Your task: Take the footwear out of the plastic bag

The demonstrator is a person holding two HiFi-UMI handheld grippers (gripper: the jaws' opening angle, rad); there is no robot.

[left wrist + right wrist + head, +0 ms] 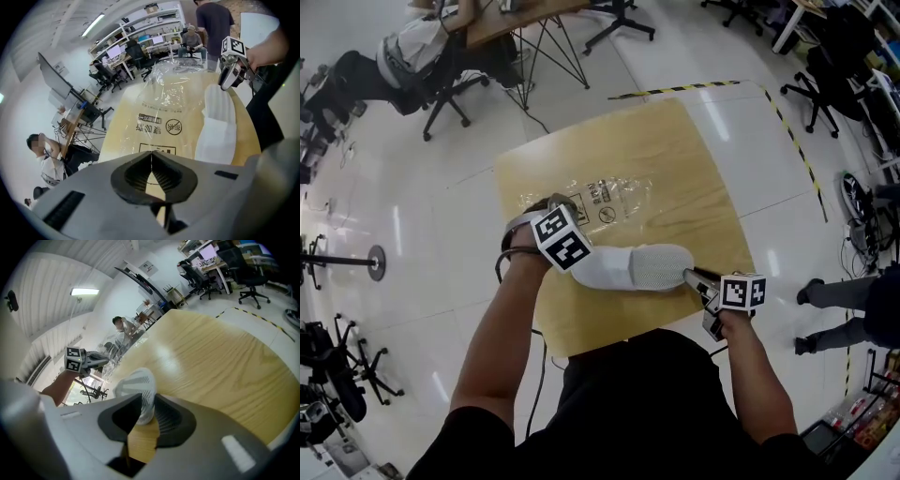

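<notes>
White slipper out, lying flat beside crumpled clear plastic bag.

Light wooden table, a clear plastic bag and a white slipper on it

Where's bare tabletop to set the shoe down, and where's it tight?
Free: the far right corner of the table beyond the plastic bag, and the right edge strip between bag and right hand-held gripper. Tight: centre-left, where bag and shoe lie close together; the near strip under the shoe is narrow.
</notes>
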